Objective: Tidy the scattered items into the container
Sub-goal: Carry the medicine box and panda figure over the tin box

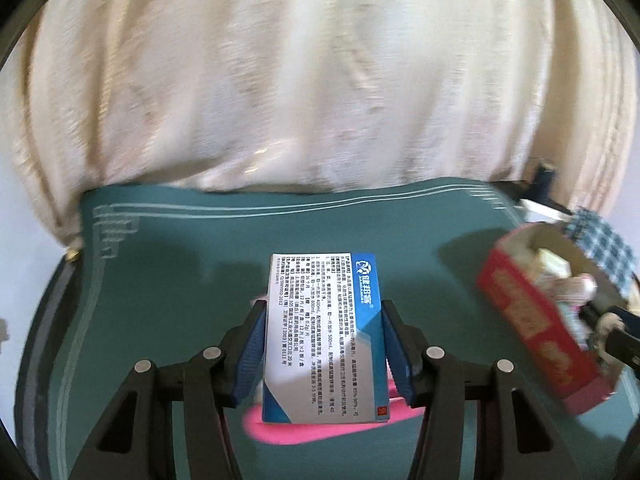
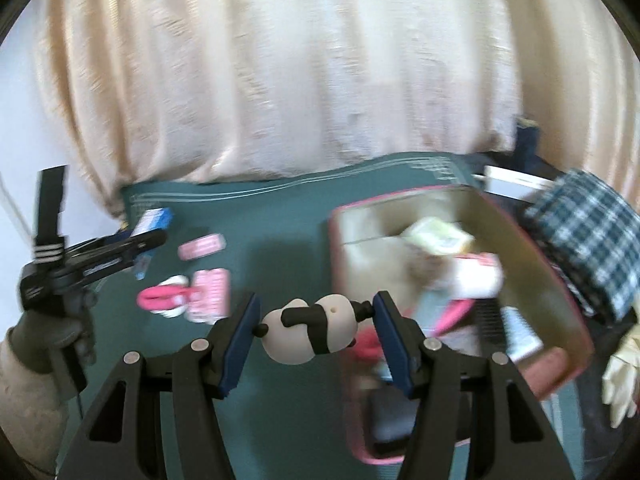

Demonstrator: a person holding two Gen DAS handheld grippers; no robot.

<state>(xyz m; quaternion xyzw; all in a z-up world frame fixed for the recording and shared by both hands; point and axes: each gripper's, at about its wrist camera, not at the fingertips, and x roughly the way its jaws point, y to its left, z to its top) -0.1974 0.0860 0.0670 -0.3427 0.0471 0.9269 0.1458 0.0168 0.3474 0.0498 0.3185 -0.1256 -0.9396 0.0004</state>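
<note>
My left gripper [image 1: 323,307] is shut on a blue and white medicine box [image 1: 320,340], which is lifted above the green mat [image 1: 180,280]. The pads press on both long sides of the box. The same gripper shows at the left of the right wrist view, held by a gloved hand [image 2: 52,332]. A small panda figure [image 2: 310,330] sits gripped between the blue pads of my right gripper [image 2: 316,299], just left of the red-walled container [image 2: 532,240]. That container [image 1: 532,320] has several items inside.
On the mat lie a pink pack [image 2: 202,246], a pink blister sheet [image 2: 210,294] and a pink ring-shaped item [image 2: 164,298]. A plaid cloth [image 2: 580,240] lies beyond the container and a pale glove [image 2: 624,372] to its right. A cream curtain [image 1: 320,80] hangs behind the table.
</note>
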